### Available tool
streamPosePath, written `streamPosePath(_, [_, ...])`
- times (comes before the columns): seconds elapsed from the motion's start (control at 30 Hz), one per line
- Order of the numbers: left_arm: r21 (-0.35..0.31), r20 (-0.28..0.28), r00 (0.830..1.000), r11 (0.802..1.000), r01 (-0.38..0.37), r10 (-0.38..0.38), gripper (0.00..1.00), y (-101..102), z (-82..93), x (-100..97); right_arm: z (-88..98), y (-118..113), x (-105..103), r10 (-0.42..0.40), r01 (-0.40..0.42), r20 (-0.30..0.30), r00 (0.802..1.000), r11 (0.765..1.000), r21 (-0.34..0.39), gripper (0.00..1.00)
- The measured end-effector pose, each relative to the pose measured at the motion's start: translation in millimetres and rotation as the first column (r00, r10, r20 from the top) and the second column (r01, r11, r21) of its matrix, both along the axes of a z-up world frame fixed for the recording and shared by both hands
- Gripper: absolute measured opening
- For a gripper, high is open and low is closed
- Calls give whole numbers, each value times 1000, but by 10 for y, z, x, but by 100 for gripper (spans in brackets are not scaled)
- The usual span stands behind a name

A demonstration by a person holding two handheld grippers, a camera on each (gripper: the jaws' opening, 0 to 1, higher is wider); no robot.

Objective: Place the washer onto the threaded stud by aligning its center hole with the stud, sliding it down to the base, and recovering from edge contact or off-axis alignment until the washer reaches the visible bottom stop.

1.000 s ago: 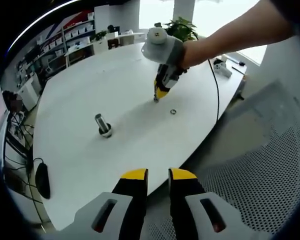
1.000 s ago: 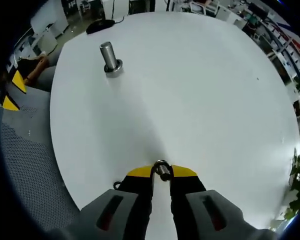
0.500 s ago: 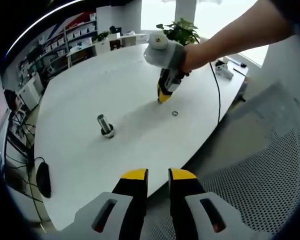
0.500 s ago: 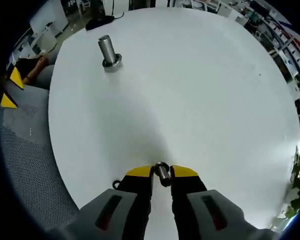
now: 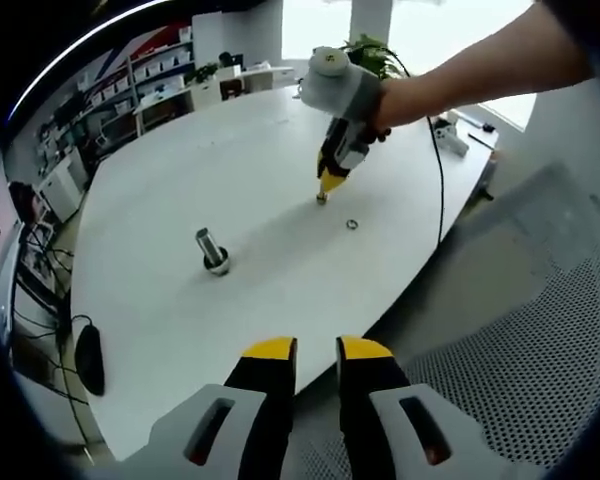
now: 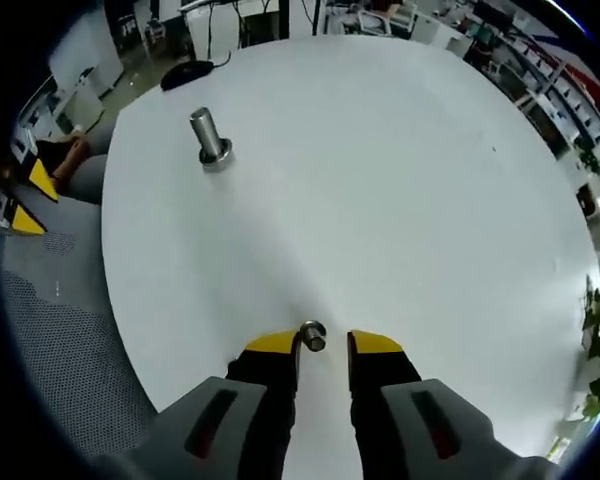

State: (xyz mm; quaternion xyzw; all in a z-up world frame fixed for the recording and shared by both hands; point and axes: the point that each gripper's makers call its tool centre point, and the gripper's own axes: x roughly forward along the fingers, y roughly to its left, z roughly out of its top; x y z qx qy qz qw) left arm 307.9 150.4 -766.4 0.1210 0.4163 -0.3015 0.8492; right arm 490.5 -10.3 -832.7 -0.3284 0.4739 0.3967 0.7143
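On the big white table, which is round at the edges, everything sits far apart. Beside the table's near edge in the left gripper view is a grey mesh chair. A black mouse lies near the table's edge on the left of that view.

A person's arm reaches in from the right of the left gripper view, holding the right gripper with its yellow tips pointing down close to the table. In the right gripper view, the right gripper has its two tips a little way apart, and a washer stands on its edge between them, against the left tip. I cannot tell if the tips are squeezing it.

The left gripper hangs over the near edge of the table, its tips close together with a thin gap and nothing between them.

The threaded stud stands up straight on its round base, well apart from both grippers. In the right gripper view the stud is far ahead and to the left.

A second small washer lies flat on the table near the right gripper.
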Motion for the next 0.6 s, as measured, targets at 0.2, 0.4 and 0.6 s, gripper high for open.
streamPosePath(0.2, [-3,5,1000,1000,-15,15,13,21,8,16,92,-123,-102,-9,8,12,1000,999,38,21])
streamPosePath(0.4, [-8,0,1000,1000,-19,19,13,22,11,21,75,-300,-185,-7,7,0,1000,999,47,21])
streamPosePath(0.6, [-20,72,996,998,-59,60,13,41,149,88,-14,-325,-348,32,-31,-30,999,998,61,21])
